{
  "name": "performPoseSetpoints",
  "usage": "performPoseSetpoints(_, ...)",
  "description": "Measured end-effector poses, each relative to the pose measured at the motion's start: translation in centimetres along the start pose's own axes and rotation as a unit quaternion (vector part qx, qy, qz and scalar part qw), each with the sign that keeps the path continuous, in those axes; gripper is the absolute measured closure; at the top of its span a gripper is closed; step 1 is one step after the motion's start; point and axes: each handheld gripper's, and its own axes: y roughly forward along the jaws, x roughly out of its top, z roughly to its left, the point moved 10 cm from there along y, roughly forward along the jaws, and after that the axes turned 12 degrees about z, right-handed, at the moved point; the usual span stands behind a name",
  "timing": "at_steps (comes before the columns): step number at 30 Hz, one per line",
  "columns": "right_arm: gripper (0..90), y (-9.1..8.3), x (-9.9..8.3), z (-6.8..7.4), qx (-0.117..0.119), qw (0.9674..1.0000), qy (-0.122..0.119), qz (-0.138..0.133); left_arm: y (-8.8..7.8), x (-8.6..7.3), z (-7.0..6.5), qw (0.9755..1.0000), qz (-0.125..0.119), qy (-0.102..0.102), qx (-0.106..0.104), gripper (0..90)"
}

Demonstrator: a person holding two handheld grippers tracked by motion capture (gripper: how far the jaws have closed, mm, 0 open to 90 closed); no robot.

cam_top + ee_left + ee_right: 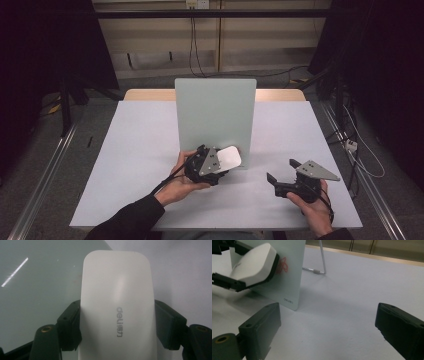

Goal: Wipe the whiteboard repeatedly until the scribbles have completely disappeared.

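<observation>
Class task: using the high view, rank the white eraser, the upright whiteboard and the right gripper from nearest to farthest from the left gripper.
1. Eraser: clamped in the left gripper.
2. Whiteboard: just behind.
3. Right gripper: off to the right, open.

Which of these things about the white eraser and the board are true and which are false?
1. The left hand-held gripper is shut on the eraser. True.
2. The right hand-held gripper holds a pen. False: its jaws are open with nothing between them.
3. The board stands upright on the table. True; a wire stand props it from behind.
4. The red marks on the board are all wiped off. False: red scribble shows beside the eraser.
5. The eraser is black on top. False: its top is white, with a dark pad underneath.
</observation>
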Motion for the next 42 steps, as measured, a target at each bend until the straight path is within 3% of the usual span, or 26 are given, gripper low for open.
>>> performPoseSetpoints(2,6.4,0.0,0.0,0.0,0.000,1.0000,-0.001,-0.001,-0.8,0.4,1.1,0.9999,-0.008,-0.006,0.013,31.2)
performPoseSetpoints(5,6.4,0.0,0.0,0.0,0.000,1.0000,0.002,0.001,-1.9,1.2,2.6,0.9995,-0.022,-0.015,0.017,31.2)
performPoseSetpoints(10,6.4,0.0,0.0,0.0,0.000,1.0000,0.002,0.001,-2.7,2.0,3.8,0.9990,-0.031,-0.023,0.022,31.2)
performPoseSetpoints(13,6.4,0.0,0.0,0.0,0.000,1.0000,0.001,0.001,-2.5,2.1,3.6,0.9990,-0.029,-0.015,0.030,31.2)
performPoseSetpoints(18,6.4,0.0,0.0,0.0,0.000,1.0000,0.000,0.000,-1.5,1.7,2.3,0.9996,-0.017,-0.001,0.023,31.2)
performPoseSetpoints(24,6.4,0.0,0.0,0.0,0.000,1.0000,-0.001,0.000,0.0,0.0,0.0,0.9997,0.011,0.020,0.002,31.2)
performPoseSetpoints(32,6.4,0.0,0.0,0.0,0.000,1.0000,0.000,0.000,1.1,-1.4,-1.7,0.9980,0.042,0.043,-0.017,31.2)
performPoseSetpoints(35,6.4,0.0,0.0,0.0,0.000,1.0000,0.001,0.001,1.0,-1.4,-1.7,0.9984,0.040,0.034,-0.021,31.2)
performPoseSetpoints(37,6.4,0.0,0.0,0.0,0.000,1.0000,0.000,-0.001,0.8,-1.3,-1.4,0.9983,0.039,0.040,-0.015,31.2)
performPoseSetpoints(42,6.4,0.0,0.0,0.0,0.001,1.0000,0.000,0.000,-0.5,-0.8,0.4,0.9996,0.019,0.022,-0.002,31.2)
